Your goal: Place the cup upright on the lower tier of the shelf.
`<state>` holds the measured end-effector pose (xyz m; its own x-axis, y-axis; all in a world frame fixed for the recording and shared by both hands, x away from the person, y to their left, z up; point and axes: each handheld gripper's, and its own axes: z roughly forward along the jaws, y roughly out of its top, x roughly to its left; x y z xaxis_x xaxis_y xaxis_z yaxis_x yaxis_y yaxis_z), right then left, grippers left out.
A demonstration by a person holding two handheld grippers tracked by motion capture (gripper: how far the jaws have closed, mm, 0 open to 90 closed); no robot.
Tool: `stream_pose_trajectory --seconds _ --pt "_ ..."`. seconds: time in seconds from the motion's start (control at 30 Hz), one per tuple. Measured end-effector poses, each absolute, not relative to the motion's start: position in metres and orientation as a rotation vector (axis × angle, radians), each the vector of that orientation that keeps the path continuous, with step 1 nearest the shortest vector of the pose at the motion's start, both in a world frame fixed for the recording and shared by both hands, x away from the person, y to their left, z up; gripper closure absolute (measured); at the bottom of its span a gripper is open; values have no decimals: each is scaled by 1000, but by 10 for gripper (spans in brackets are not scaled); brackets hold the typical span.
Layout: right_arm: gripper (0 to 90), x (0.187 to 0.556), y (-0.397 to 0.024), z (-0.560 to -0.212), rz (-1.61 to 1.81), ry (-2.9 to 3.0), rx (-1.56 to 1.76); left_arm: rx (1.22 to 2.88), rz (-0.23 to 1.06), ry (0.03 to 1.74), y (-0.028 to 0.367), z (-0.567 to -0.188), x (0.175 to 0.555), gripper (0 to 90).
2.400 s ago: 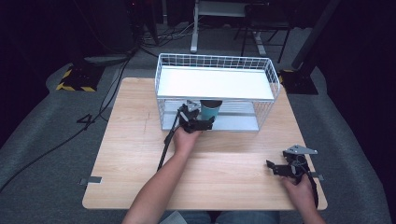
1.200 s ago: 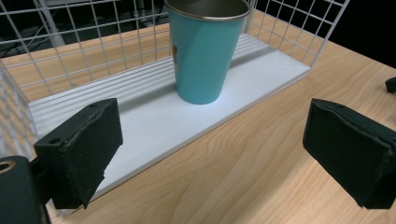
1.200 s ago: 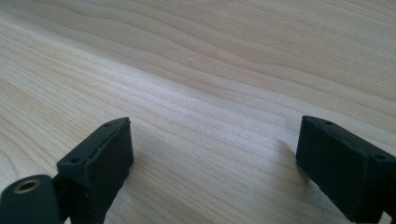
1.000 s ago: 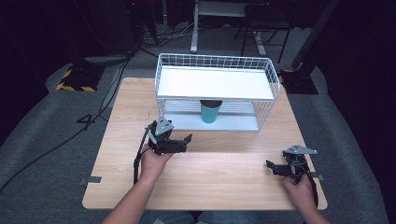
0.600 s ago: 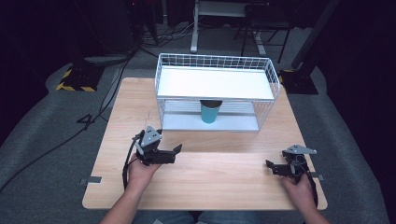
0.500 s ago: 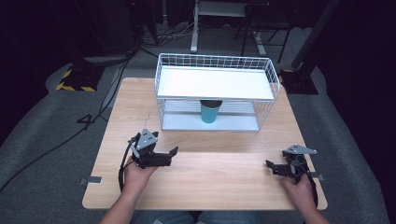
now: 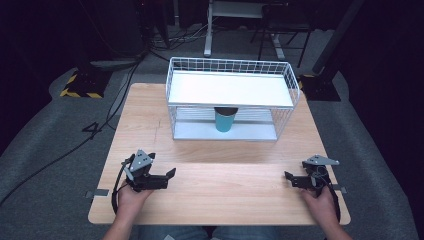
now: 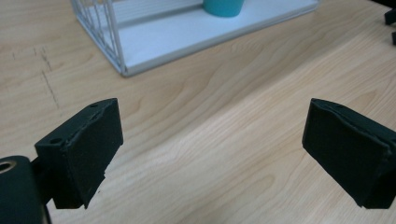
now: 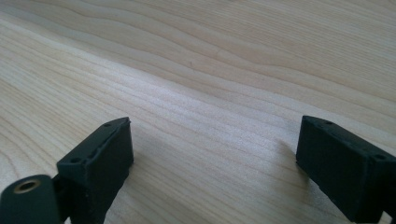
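1. Cup (image 7: 225, 119) stands upright on the rack's lower shelf, under the white top shelf, well apart from both grippers. In the earlier high views the left gripper was at the cup; now it is back near the table's front-left edge, so the placing looks done and this reads as a retreat to rest.
2. Left gripper (image 7: 169, 176) low over the table, jaws spread, nothing between them.
3. Right gripper (image 7: 288, 178) unmoved at front right, jaws spread and empty.
4. Cup: teal, tapered, dark rim, smooth, likely plastic.
5. Rack (image 7: 173, 107): white wire mesh walls, two flat white shelves, boxy.
6. Table (image 7: 230, 200): pale wood, clear grain, faint pencil marks near the rack in the left gripper view.
7. Pads (image 8: 88, 149): black, blocky, matte.
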<state>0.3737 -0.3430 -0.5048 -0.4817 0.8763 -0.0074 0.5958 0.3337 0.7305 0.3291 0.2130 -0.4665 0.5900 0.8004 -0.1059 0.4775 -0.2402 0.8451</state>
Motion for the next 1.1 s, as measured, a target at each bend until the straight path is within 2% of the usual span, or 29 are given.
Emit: stream_pose_trajectory --seconds 0.33,0.73,0.97,1.1 --pt "114 374 -343 -505 951 2203 1298 1958 377 1113 233 -488 324 57" --pt "114 374 -343 -505 950 2203 1297 2075 339 1167 228 -502 325 58" --pt "114 374 -343 -505 950 2203 1297 2136 398 1161 221 -505 323 56" --pt "114 374 -343 -505 950 2203 1298 2167 414 1163 215 -506 325 0"
